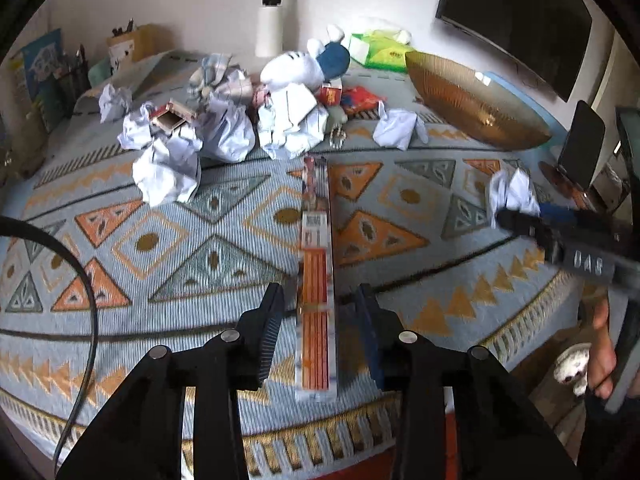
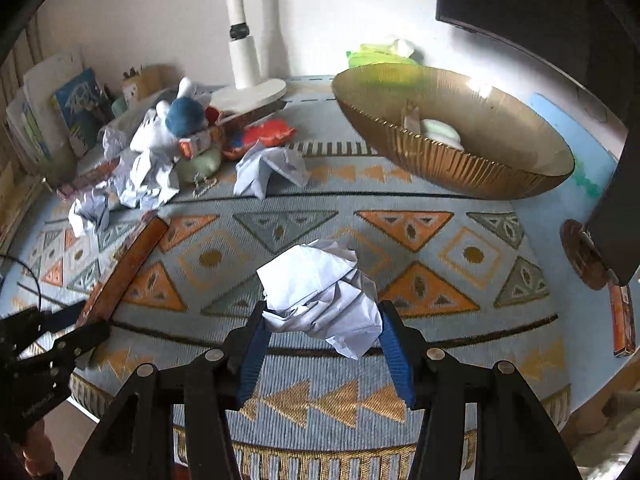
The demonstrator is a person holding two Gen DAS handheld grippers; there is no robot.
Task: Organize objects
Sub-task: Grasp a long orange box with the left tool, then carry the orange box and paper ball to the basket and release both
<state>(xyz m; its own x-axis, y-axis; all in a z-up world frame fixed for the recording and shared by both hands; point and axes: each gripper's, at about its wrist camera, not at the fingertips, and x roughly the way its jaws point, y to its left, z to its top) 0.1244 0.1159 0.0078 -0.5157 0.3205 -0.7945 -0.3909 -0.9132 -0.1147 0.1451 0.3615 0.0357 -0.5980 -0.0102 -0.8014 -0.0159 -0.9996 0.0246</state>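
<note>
The right gripper (image 2: 322, 332) was clenched on a crumpled white paper ball (image 2: 320, 300); both blue pads (image 2: 394, 344) pressed against its sides, and the ball stood out forward of the fingertips, above the patterned cloth (image 2: 440, 360). Ahead of this gripper and to its right, well apart, lay the wide gold bowl (image 2: 452, 132) with some small items inside. Ahead and to its left was a heap of more crumpled papers (image 2: 140, 176), a white and blue plush toy (image 2: 172, 120) and small boxes.

The left gripper (image 1: 320, 320) was released, its fingers spread on both sides of a long orange pencil pack (image 1: 316, 272) which lay flat on the cloth (image 1: 160, 240). The pack's near part was between the two fingers and the rest ran straight forward from them. Whether the fingers touched the pack, I cannot tell. Further ahead of this gripper was the pile of paper balls (image 1: 192, 140), and to its right the other gripper with its paper (image 1: 512, 192) was visible, blurred.
</note>
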